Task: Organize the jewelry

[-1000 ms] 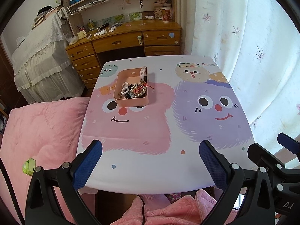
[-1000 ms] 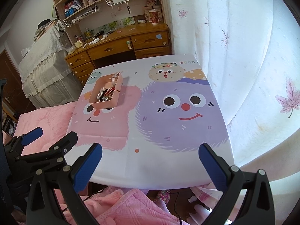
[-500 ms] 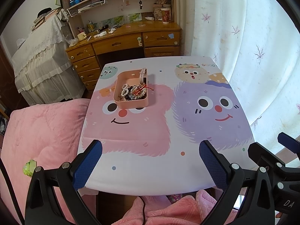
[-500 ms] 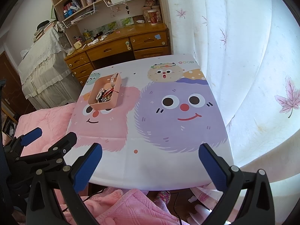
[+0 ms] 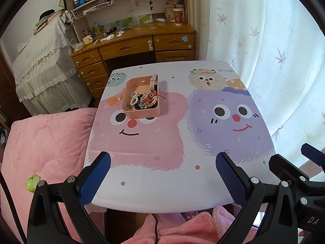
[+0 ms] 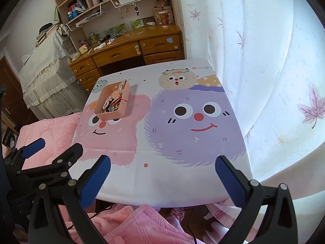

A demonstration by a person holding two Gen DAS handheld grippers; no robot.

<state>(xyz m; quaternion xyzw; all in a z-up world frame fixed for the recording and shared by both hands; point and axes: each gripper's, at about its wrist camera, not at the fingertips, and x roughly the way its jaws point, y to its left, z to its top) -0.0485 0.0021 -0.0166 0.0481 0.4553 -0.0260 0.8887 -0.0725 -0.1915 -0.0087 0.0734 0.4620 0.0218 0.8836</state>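
a: where does the jewelry [image 5: 143, 100] lie?
b: heaped in the pink tray [image 5: 140, 113] on the far left of the surface [image 5: 162, 183], a watch [image 5: 153, 82] draped over its far rim.
a: and the fingers?
b: the left gripper [image 5: 163, 178] and the right gripper [image 6: 162, 180] both spread wide, holding nothing, over the near edge.

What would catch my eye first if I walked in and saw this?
Probably the tablecloth with its big cartoon faces, a pink fuzzy one on the left and a purple one on the right. Next, the small pink box on the pink face, heaped with beads and bracelets. Nearest you, two open blue-tipped grippers, left and right, hover at the table's near edge.
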